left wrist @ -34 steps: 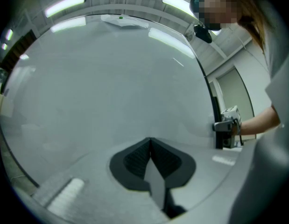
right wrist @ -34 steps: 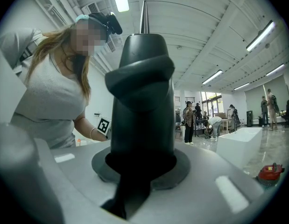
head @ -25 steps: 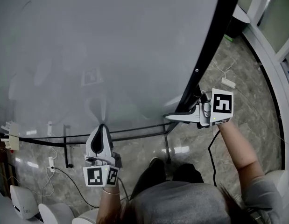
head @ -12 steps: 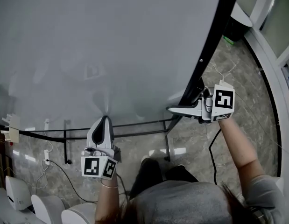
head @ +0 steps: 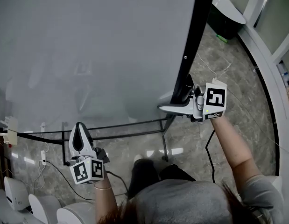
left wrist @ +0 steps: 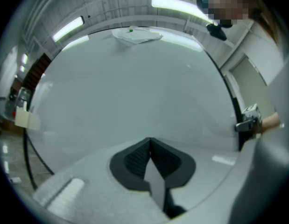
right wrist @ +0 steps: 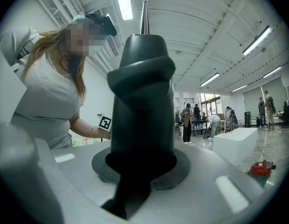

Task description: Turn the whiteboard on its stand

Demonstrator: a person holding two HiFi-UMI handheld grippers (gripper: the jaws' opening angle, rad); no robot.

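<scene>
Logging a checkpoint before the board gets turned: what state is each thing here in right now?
whiteboard: face blank, mounted on its stand.
black knob: at the board's side frame, clamped between two jaws.
right gripper: shut on the black knob.
left gripper: shut, nothing between its jaws.

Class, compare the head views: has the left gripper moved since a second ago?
Yes. The left gripper has shifted left, closer to the stand's short upright post.
</scene>
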